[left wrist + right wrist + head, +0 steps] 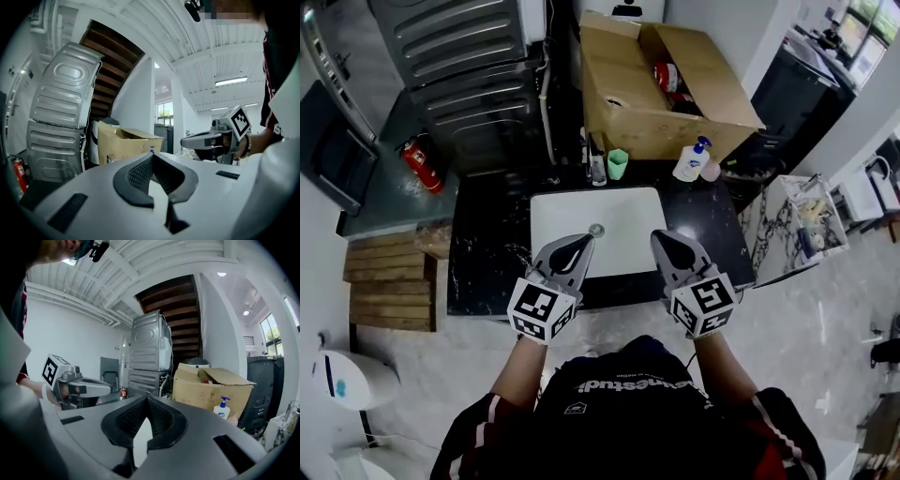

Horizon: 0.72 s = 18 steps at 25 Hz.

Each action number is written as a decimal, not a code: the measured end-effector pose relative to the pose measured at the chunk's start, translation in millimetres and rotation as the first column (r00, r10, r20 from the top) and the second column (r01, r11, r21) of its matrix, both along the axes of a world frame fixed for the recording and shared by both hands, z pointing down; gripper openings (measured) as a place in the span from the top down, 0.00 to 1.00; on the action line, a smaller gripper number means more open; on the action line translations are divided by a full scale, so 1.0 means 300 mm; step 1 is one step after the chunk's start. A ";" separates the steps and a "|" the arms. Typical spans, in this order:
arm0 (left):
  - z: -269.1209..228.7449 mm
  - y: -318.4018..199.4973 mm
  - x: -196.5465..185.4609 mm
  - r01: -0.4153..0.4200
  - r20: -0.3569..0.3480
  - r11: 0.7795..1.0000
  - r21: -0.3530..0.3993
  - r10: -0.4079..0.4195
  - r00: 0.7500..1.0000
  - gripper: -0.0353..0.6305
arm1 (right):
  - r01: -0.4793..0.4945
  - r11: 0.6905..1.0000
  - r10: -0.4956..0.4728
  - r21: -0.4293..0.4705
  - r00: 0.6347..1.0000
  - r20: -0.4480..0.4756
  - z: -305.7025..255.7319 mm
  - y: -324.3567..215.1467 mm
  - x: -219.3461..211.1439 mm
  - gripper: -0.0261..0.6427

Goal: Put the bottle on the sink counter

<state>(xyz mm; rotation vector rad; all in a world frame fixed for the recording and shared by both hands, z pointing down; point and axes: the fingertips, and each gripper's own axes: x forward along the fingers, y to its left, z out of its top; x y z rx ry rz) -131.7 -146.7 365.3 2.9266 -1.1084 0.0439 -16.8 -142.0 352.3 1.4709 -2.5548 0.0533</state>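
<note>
One green cup (618, 164) near the bottle (691, 161): head view only.

Bright, even light; long white ceiling strip lamp (230, 81) glows, glare spot on the glossy black stone counter (487, 253), fisheye bending every edge, corners vignetted dark.

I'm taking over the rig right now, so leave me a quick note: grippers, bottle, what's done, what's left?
Left gripper: shut, empty, held above the sink's near edge.
Right gripper: shut, empty, alongside it.
Bottle: upright on the dark counter by the sink's far right corner, in front of the cardboard box.
Done: bottle is on the counter.
Left: probably nothing.
</note>
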 end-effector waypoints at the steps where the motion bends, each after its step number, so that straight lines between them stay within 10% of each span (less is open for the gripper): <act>1: -0.011 0.013 -0.010 0.010 0.000 1.000 0.005 -0.010 1.000 0.93 | 0.015 1.000 -0.015 -0.001 1.000 0.006 -0.013 0.020 -0.012 0.91; 18: -0.088 0.191 0.012 0.081 -0.025 0.997 -0.008 -0.081 0.996 0.93 | 0.088 0.996 -0.089 0.016 0.994 0.056 -0.045 0.248 0.075 0.91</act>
